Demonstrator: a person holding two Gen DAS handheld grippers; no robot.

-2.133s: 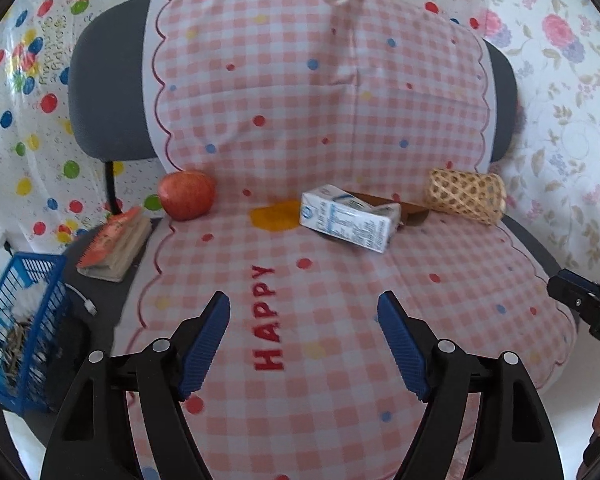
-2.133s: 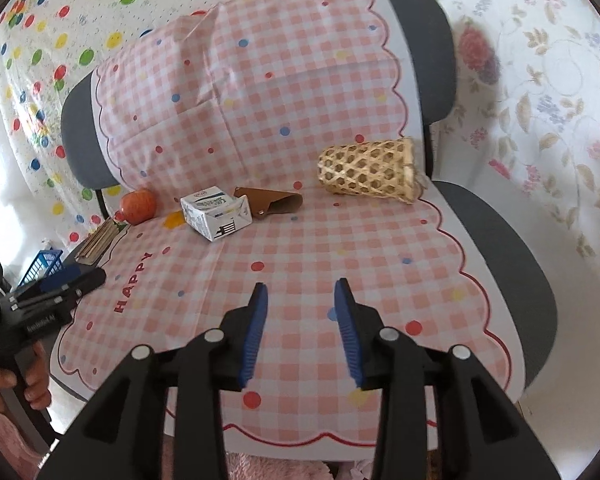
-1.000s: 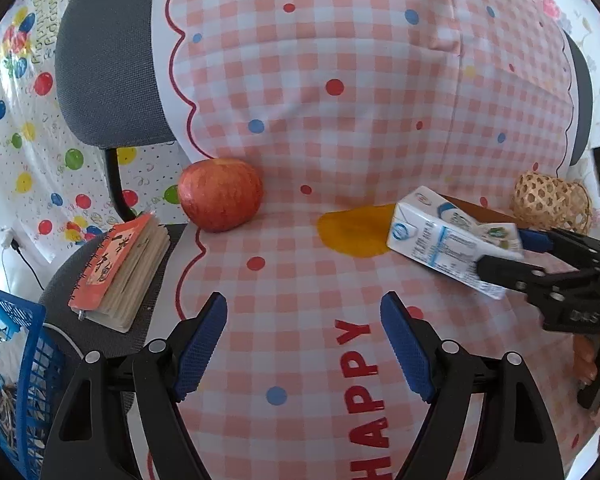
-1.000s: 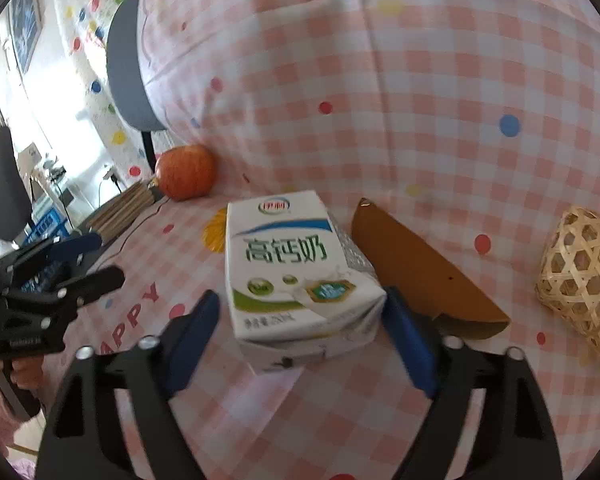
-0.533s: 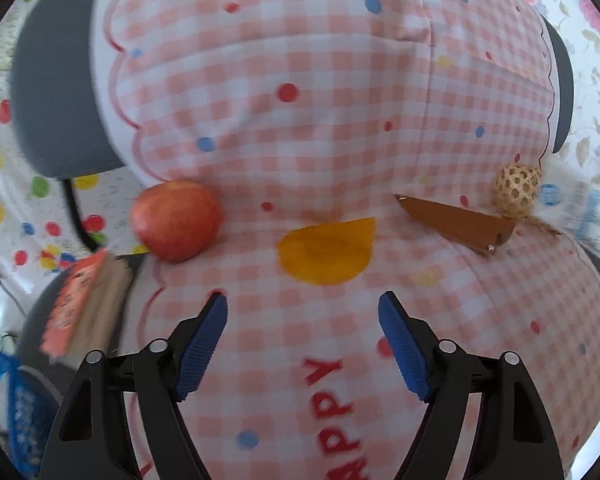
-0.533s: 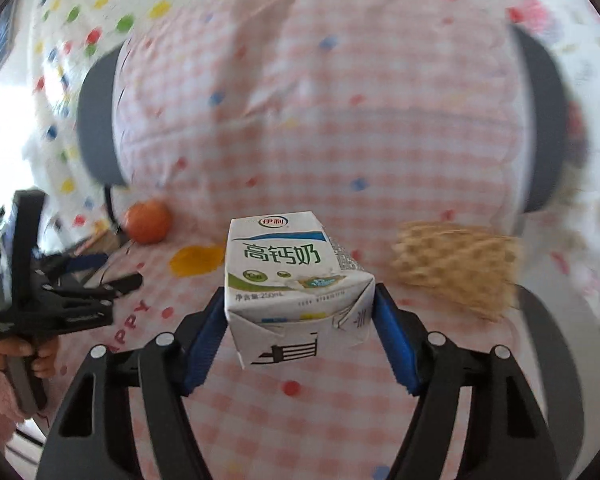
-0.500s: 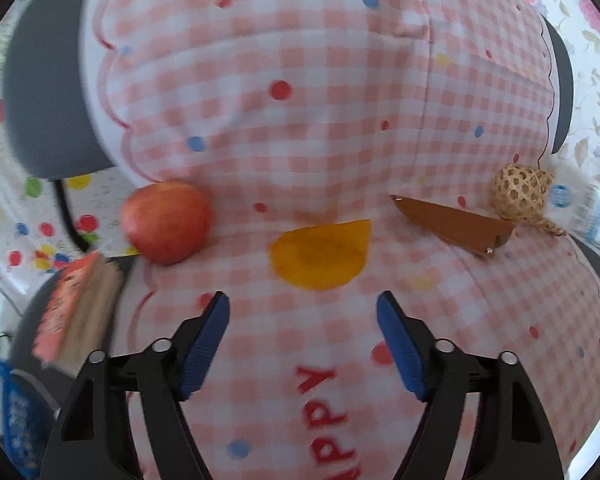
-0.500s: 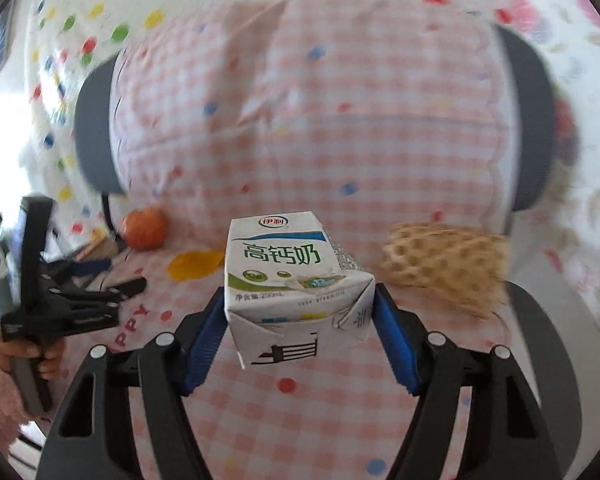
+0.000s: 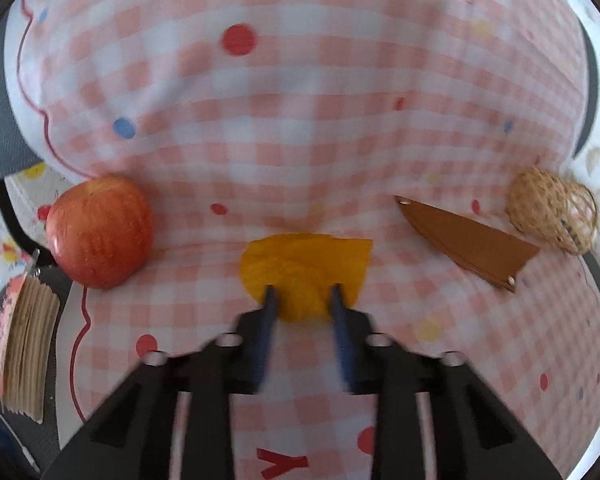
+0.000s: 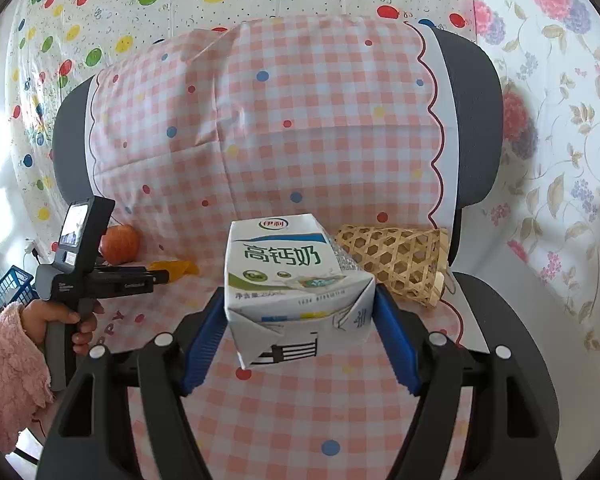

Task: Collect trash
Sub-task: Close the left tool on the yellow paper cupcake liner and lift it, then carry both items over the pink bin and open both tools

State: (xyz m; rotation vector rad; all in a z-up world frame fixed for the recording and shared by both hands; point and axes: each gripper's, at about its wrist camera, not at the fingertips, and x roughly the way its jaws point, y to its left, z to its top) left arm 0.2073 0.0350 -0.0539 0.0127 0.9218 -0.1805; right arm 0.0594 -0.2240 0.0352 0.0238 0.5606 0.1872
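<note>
Your right gripper [image 10: 300, 340] held the milk carton [image 10: 292, 280] clamped above the seat. Your left gripper [image 9: 304, 300] had nearly closed across the orange peel [image 9: 304, 268]; thin and flat, it could slip free.

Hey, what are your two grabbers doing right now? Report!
Right gripper shut on milk carton, lifted. Left gripper closing around orange peel on seat. Apple beside, not blocking.
</note>
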